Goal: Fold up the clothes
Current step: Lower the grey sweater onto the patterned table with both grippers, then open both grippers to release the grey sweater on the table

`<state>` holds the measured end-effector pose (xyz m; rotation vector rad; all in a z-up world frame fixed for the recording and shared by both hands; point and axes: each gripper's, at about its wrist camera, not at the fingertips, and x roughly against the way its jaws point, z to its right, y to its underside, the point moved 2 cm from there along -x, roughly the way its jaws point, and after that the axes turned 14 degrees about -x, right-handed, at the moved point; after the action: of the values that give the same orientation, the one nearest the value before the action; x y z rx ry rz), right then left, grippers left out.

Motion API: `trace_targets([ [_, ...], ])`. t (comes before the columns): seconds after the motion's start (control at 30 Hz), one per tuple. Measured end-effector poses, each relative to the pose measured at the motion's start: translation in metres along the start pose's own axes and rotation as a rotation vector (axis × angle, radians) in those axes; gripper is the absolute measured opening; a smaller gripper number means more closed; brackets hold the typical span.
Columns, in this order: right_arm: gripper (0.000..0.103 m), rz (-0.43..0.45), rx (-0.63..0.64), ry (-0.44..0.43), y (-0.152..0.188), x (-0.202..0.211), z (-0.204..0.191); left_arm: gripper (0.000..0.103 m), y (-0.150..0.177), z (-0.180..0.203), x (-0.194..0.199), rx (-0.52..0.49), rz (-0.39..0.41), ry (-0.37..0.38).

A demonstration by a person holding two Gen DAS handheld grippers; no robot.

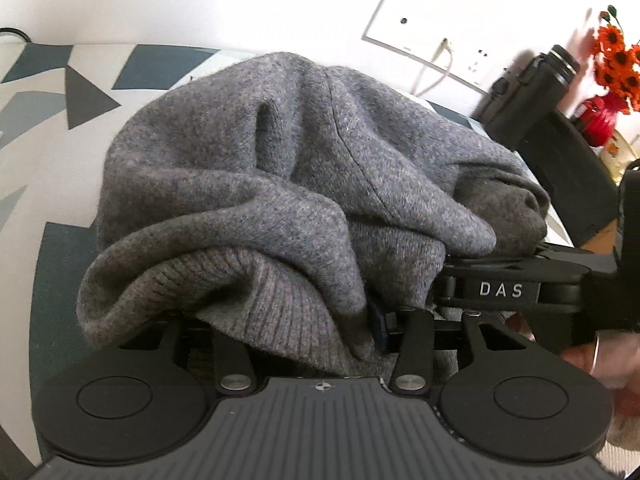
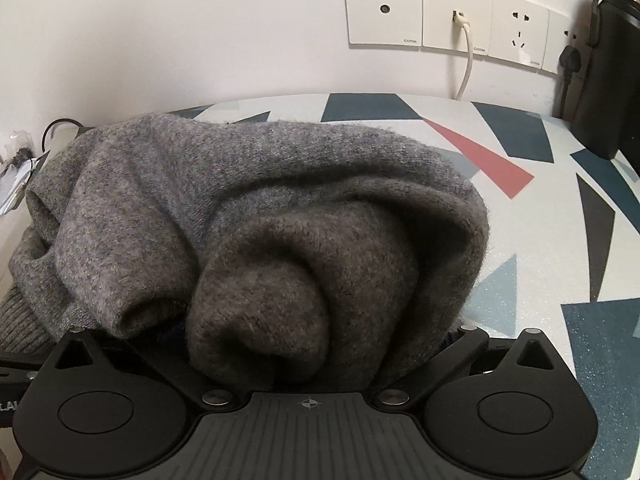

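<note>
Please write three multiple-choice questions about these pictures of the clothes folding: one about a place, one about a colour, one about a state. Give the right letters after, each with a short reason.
1. Where does the sweater lie?
A. on the patterned table
B. on the floor
C. on a hanger

2. What colour are the flowers at the far right of the left wrist view?
A. white
B. orange
C. blue

3. In what state is the sweater?
A. flat and spread out
B. neatly folded in a square
C. bunched in a rumpled heap

Answers:
1. A, the patterned table shows around and under the knit in both views.
2. B, the orange blooms stand above a red vase.
3. C, thick folds and a ribbed hem pile over each other right in front of both cameras.
</note>
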<state>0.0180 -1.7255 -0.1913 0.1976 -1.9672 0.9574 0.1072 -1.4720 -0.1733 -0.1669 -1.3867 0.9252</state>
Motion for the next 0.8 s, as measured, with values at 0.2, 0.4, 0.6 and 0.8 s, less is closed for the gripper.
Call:
trace_targets([
  [0.2, 0.102, 0.001, -0.045, -0.008, -0.008, 0.008, 0.008, 0.064, 0.006, -0.024, 0.014, 0.089, 0.006, 0.052],
  [0.4, 0.102, 0.059, -0.08, -0.014, -0.011, 0.036, 0.026, 0.064, 0.015, -0.028, 0.041, 0.042, 0.043, 0.048],
  [0.6, 0.089, 0.085, -0.085, -0.026, -0.007, 0.064, 0.041, 0.052, 0.027, -0.024, 0.063, -0.033, 0.063, 0.044],
  [0.8, 0.089, 0.075, -0.009, -0.034, 0.009, 0.075, 0.034, 0.051, 0.039, -0.024, 0.064, 0.003, 0.045, 0.072],
])
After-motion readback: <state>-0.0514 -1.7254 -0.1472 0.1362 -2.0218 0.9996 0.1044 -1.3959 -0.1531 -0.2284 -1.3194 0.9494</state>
